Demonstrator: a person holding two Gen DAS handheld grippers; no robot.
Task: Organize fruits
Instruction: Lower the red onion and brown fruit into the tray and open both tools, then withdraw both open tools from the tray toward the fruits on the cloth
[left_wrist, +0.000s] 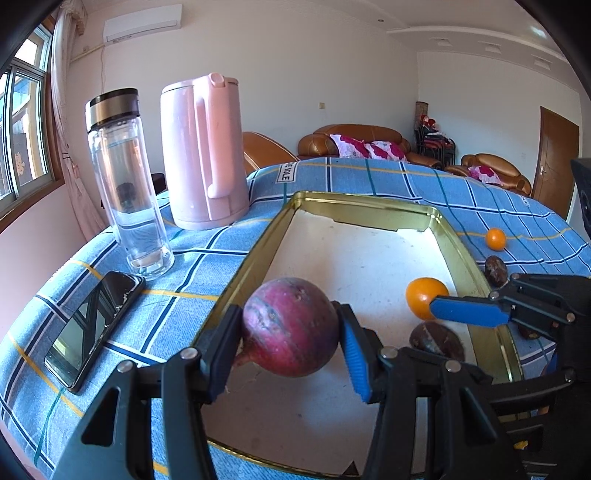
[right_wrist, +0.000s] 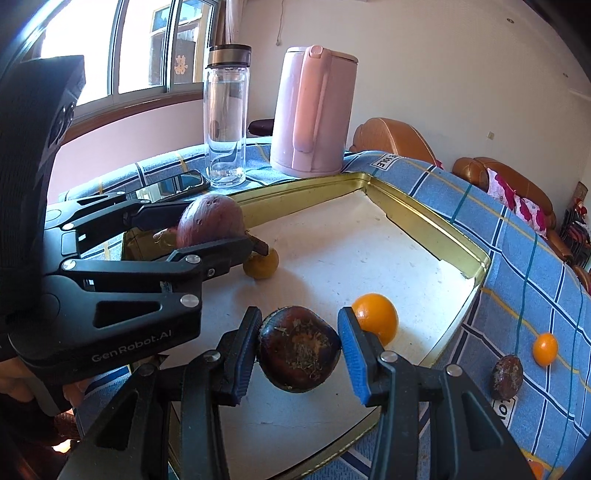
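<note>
left gripper (left_wrist: 291, 332) clamps purple fruit (left_wrist: 290, 326) | over tin tray (left_wrist: 461, 254)

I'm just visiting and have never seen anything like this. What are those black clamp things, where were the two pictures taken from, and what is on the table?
They are hand-held grippers, one in each of a person's hands; no robot arm is involved. Each carries a camera looking forward along its jaws, so one picture comes from the left gripper and the other from the right gripper.

The left one is shut on a reddish-purple fruit. The right one has its jaws around a dark brown fruit over a gold-rimmed tray, beside an orange fruit.

On the blue checked cloth stand a pink kettle and a clear bottle, with a phone lying flat.
</note>
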